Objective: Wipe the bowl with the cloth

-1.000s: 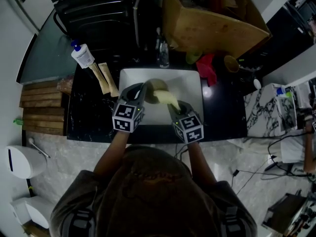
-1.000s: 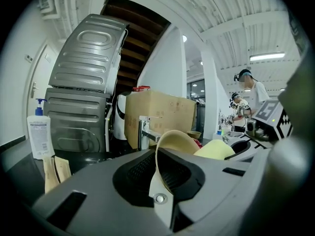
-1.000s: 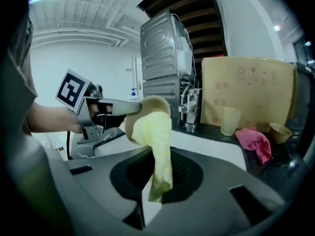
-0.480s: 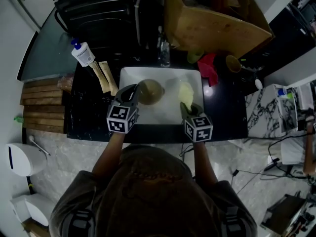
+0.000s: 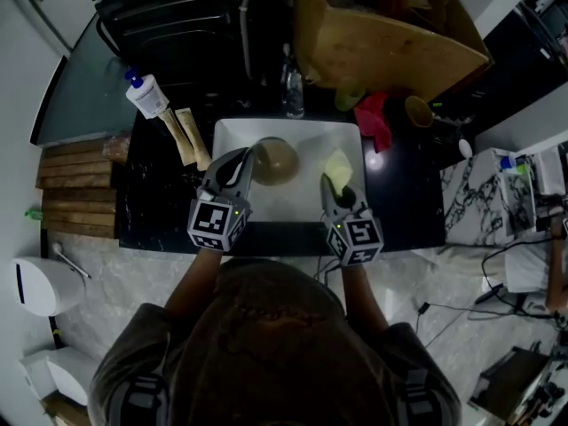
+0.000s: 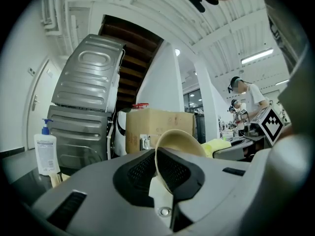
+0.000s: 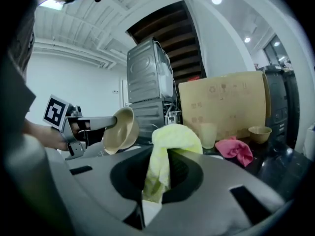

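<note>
While the tan bowl (image 5: 273, 160) hangs tipped on its side over the white tray (image 5: 288, 204), pinched by its rim in the closed jaws of the left gripper (image 5: 245, 161), the yellow cloth (image 5: 337, 167) is held apart from it to the right. It is bunched and clamped tight in the jaws of the right gripper (image 5: 335, 190). Bowl and cloth do not touch, so no wiping stroke is under way. The cloth must yet be carried across into the bowl's open mouth, which faces it. How clean the bowl is cannot be told. Around the tray, the dark worktop (image 5: 160, 211) carries a soap bottle (image 5: 146, 98), a pink rag (image 5: 373, 118) and a cardboard box (image 5: 382, 43).
</note>
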`<control>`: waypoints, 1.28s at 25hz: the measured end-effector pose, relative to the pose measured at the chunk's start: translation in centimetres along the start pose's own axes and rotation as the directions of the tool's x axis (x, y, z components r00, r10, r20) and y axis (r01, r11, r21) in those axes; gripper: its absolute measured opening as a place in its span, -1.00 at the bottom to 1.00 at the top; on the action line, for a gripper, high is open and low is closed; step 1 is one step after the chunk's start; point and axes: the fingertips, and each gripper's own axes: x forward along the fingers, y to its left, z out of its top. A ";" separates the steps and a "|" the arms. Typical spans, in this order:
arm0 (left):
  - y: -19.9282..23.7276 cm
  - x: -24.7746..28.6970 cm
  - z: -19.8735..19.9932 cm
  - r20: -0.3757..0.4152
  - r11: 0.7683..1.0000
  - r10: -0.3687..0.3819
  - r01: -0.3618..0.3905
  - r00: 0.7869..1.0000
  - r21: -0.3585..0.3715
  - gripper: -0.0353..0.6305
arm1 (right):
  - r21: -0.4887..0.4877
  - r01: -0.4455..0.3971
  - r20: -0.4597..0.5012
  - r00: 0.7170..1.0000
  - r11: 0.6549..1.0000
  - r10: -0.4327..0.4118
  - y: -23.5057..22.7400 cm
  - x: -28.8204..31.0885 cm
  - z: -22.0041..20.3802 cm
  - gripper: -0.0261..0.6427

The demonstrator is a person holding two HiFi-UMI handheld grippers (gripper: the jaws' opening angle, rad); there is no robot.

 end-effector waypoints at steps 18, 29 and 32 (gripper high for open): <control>-2.0 -4.2 4.4 0.159 0.999 -0.030 0.024 0.987 0.040 -0.82 | -0.056 -0.008 0.236 0.972 0.998 0.021 3.5 -3.0 4.5 -0.86; -2.1 -4.5 4.6 0.157 0.999 -0.018 0.012 0.987 0.038 -0.82 | -0.073 -0.028 0.241 0.970 0.997 0.045 4.2 -2.9 4.6 -0.86; -2.0 -4.6 4.6 0.153 0.999 -0.013 0.008 0.988 0.038 -0.82 | -0.074 -0.032 0.246 0.968 0.997 0.049 4.3 -2.7 4.7 -0.86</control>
